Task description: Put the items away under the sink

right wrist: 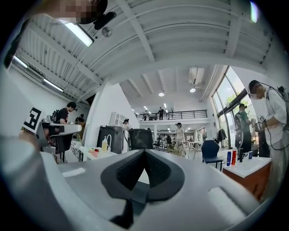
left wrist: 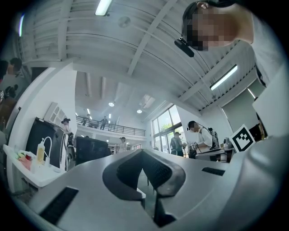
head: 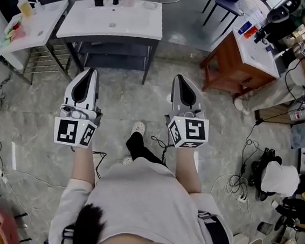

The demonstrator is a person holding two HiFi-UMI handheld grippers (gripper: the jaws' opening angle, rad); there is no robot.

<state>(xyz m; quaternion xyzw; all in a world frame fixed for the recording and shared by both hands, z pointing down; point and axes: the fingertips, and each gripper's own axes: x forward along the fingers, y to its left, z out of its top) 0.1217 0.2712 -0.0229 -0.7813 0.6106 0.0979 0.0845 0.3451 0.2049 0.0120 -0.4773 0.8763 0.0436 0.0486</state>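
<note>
Shut tip against tip at the left gripper (left wrist: 143, 152), gripping nothing. Same at the right gripper (right wrist: 144, 152): closed to a point, empty. Held side by side in front of the body, apart from each other, both pointing toward the sink (head: 111, 21) but well away from it across the floor.

With no item in hand, probably standing at the very start of the task. Hard to say which things count as the items: perhaps the small bottles (head: 115, 0) on the back edge of the sink, perhaps the pump bottle (head: 25, 7) on the side table (head: 40, 28) to the left. Under the basin, two dark shelves (head: 115, 50), open at the front and seemingly bare, though too shadowed to be sure.

Possible troubles from here, as a judgement only:

- Arriving at a bottle with closed jaws and pushing it over instead of taking it, so better to open before the last approach.
- Pinching the pump bottle too high, near its thin spout, and letting it swing or slip. Safer to grasp on the body.
- Knocking the basin edge or the frame while bending down to such low shelves, since not much height between them for a tall bottle held upright.
- Catching a foot in the cables (head: 238, 183) on the floor at the right, if going that way.
- Taking wrong things altogether, for example from the wooden cabinet (head: 223, 69) at the right.
</note>
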